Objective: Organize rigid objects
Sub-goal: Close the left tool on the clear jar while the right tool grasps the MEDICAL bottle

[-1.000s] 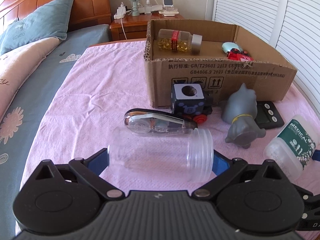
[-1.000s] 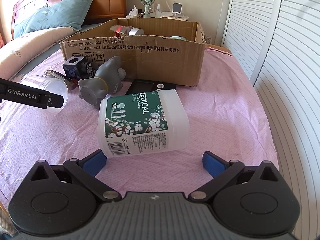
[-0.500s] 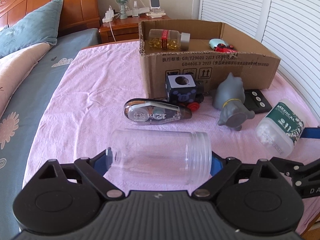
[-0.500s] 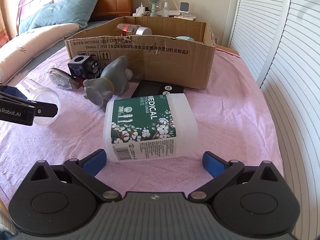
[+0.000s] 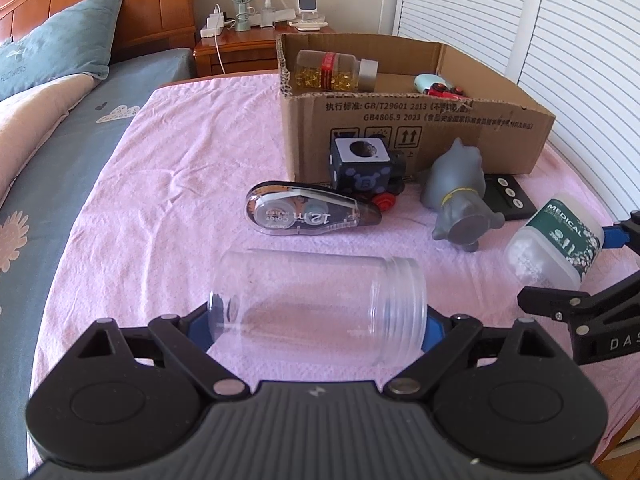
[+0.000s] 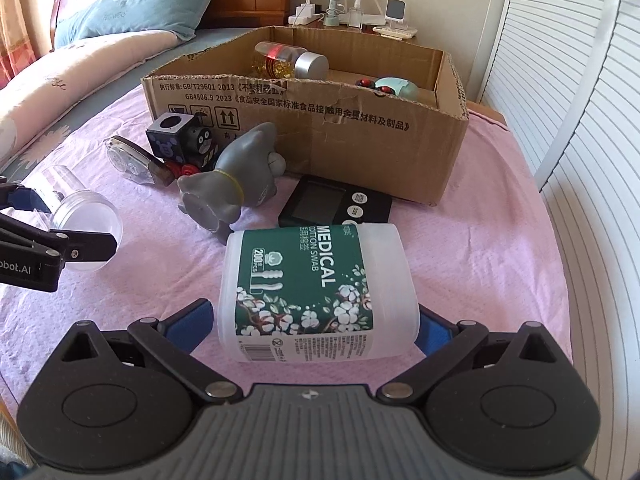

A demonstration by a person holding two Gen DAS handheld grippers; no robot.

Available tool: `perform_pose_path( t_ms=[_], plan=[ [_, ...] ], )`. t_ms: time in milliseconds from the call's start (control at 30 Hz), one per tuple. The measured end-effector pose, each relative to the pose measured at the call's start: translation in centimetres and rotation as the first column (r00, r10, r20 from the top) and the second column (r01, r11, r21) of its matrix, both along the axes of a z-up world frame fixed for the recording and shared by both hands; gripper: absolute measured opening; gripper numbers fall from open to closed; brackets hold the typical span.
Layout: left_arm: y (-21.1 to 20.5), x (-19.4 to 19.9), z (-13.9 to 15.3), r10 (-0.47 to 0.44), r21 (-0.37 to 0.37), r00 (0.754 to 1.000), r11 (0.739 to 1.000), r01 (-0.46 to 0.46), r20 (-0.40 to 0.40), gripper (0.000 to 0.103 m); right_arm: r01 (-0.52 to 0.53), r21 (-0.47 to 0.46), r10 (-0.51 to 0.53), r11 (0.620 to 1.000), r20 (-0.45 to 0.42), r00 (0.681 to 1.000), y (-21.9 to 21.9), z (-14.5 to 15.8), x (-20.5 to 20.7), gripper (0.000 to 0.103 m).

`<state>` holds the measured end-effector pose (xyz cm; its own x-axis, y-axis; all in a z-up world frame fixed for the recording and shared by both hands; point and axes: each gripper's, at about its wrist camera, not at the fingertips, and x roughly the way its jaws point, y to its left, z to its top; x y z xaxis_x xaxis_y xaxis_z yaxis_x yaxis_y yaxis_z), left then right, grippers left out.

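Both claws are gripping at once. Left claw [image 5: 318,322] is pinching the clear jar [image 5: 320,304] end to end: one pad on the base, one on the threaded mouth, jar's long axis running crosswise between the fingers. Its jaws have just been closing onto the jar.

Right claw [image 6: 316,320] is pinching the swab tub [image 6: 316,292] by its sides; the tub's long axis is pointing away from the claw, toward the box [image 6: 320,120]. Can't tell whether either item is lifting off the pink cloth [image 6: 480,240] yet.

Key relation: the box is sitting straight ahead of both claws, open top, pill bottle [image 6: 288,60] and toy car already inside. The right claw is nearer the box's free end. The elephant [image 6: 232,184] and timer [image 6: 332,204] are lying between tub and box, so I'd say the carry needs height first.
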<state>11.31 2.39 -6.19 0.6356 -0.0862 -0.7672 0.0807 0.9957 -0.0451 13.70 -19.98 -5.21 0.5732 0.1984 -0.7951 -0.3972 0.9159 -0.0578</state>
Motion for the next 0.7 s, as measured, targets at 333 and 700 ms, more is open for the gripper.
perform_pose_path(
  t_ms=[333,700],
  plan=[
    [0.0,-0.2,0.6,0.0,-0.003,1.0,1.0,0.0,0.008,0.093,-0.039,-0.044,0.04,0.998,0.019,0.999,0.9,0.6,0.9,0.094],
    [-0.3,-0.3,2.2,-0.069,0.011,0.998,0.998,0.069,0.007,0.09,-0.069,-0.078,0.07,0.995,0.012,0.997,0.8,1.2,0.6,0.086]
  ],
)
